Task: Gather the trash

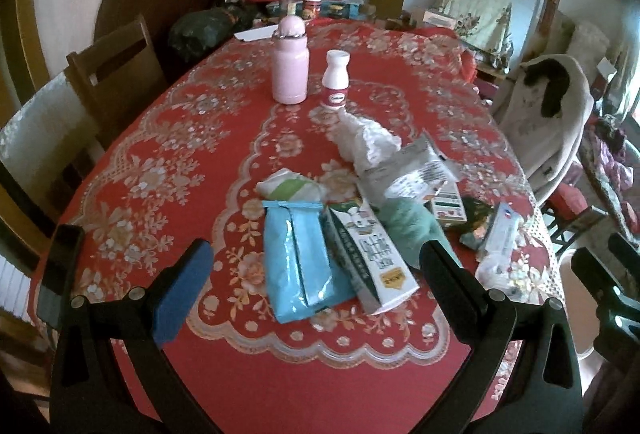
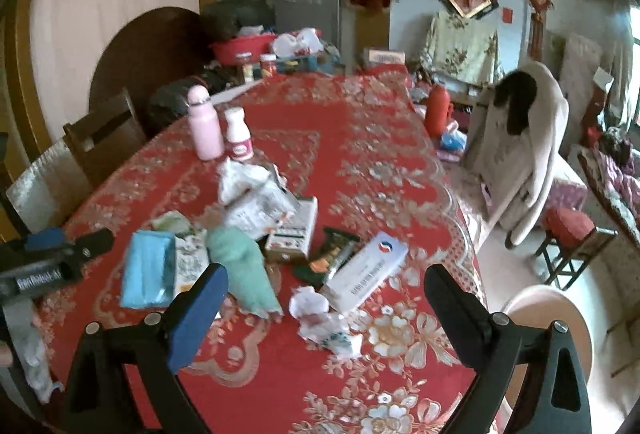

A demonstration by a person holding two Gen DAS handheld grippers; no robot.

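Both jaws stand wide apart and hold nothing: the left gripper [image 1: 316, 274] hangs over the blue packet [image 1: 298, 260] and milk carton [image 1: 372, 254], the right gripper [image 2: 326, 296] over the crumpled paper [image 2: 310, 308]. Collecting appears not yet begun; the next move calls for lowering onto one piece. Litter lies heaped mid-table, directly ahead.

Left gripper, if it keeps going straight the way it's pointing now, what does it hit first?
Most likely the light blue pouch, which lies between the open fingers of the left gripper, with the milk carton right beside it. Depth is hard to judge through the fisheye, so the carton could be touched at the same time.
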